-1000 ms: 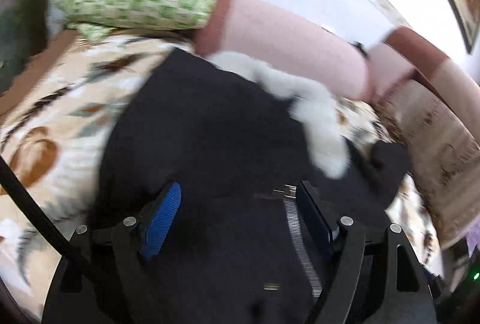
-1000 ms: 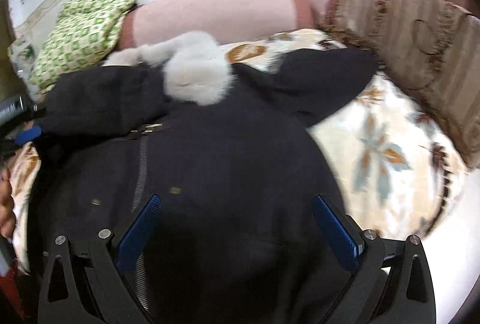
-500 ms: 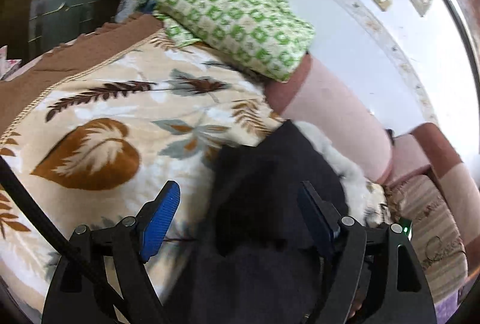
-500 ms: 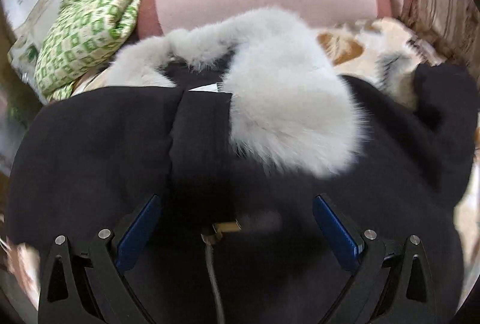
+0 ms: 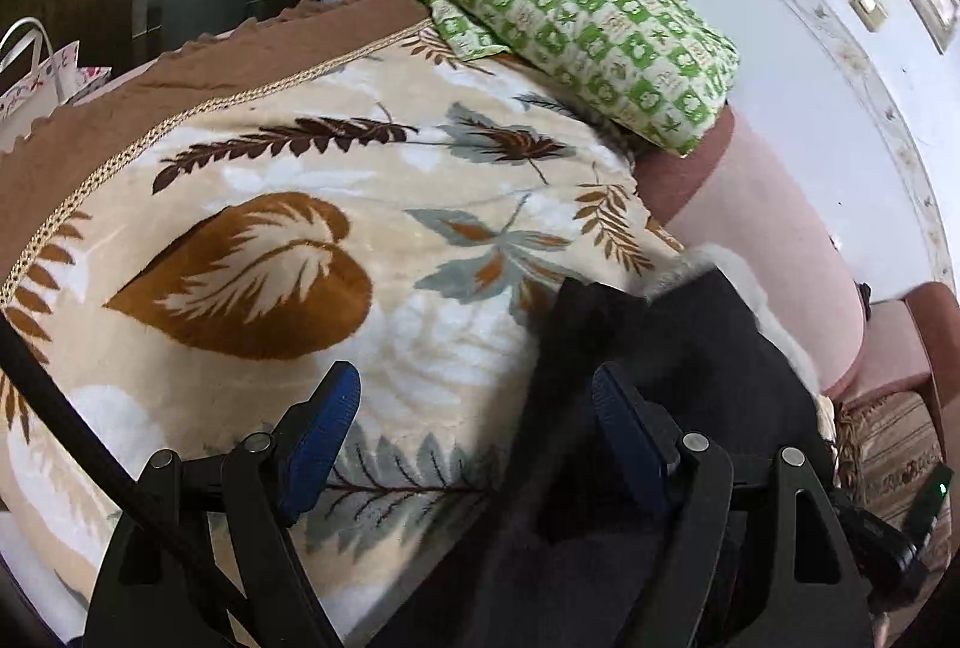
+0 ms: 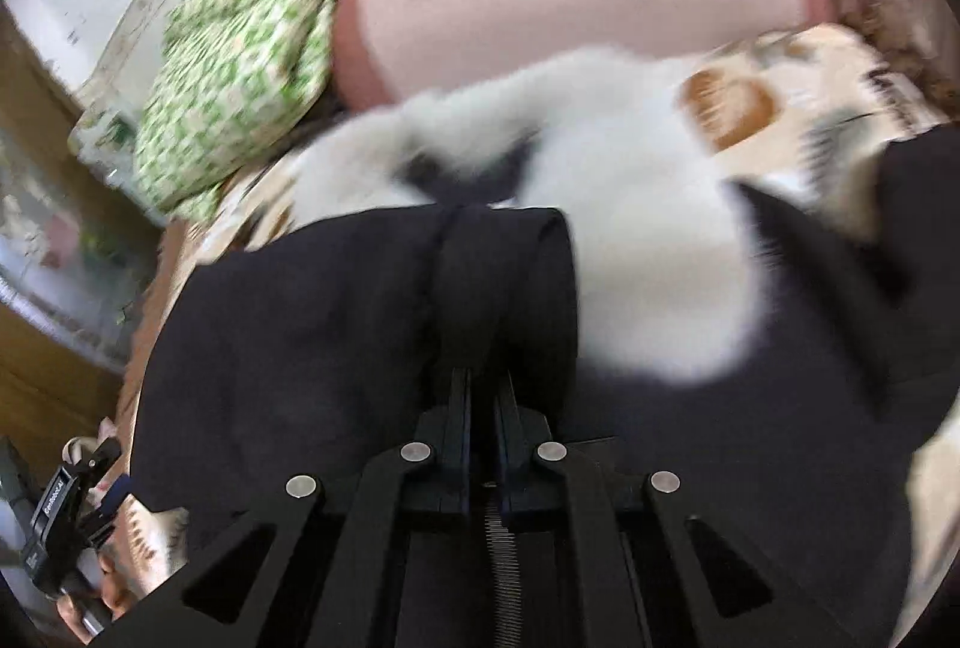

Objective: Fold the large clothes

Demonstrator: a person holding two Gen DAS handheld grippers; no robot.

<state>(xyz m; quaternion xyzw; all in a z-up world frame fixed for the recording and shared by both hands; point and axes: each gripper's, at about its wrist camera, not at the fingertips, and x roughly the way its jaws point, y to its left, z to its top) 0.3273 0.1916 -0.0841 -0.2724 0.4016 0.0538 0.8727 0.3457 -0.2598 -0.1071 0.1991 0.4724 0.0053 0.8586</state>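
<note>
From the left wrist, the left gripper hovers open over the blanket, the black coat under its right finger. From the right wrist, the right gripper pinches a coat fold below the fur collar.

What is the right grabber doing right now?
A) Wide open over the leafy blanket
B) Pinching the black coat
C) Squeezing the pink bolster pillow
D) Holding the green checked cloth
B. In the right wrist view, the right gripper has its two fingers pressed together on a fold of the black coat with the fluffy white fur collar.
</note>
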